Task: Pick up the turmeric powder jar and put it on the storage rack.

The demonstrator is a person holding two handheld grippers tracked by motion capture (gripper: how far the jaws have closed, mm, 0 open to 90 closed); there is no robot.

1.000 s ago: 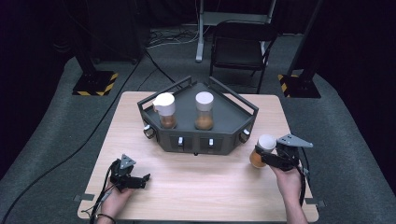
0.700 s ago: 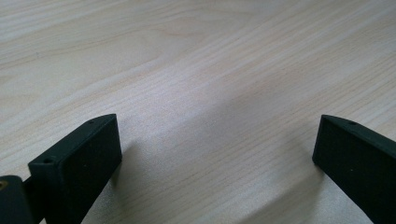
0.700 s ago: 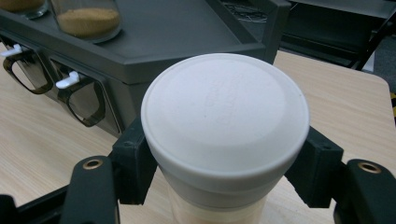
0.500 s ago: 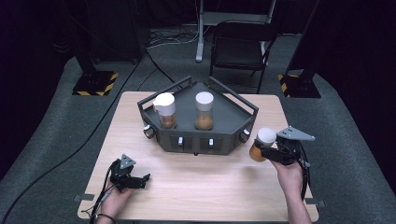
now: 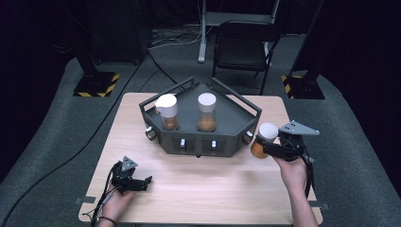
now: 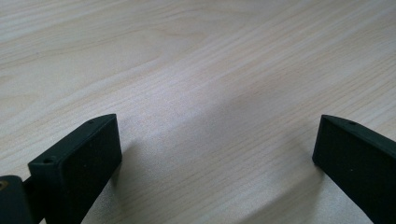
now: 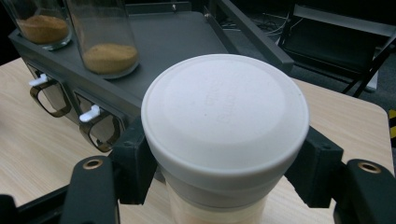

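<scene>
Right gripper view: right gripper (image 7: 224,182) fingers clamp the white-lidded jar (image 7: 224,126) just right of the rack (image 5: 236,118); jar's base may clip the rack's rail. Left gripper (image 5: 135,182) open, empty.

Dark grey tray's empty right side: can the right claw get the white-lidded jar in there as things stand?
Probably yes: the right claw holds the white-lidded jar just beside the dark grey tray, whose near-right floor looks bare.
</scene>
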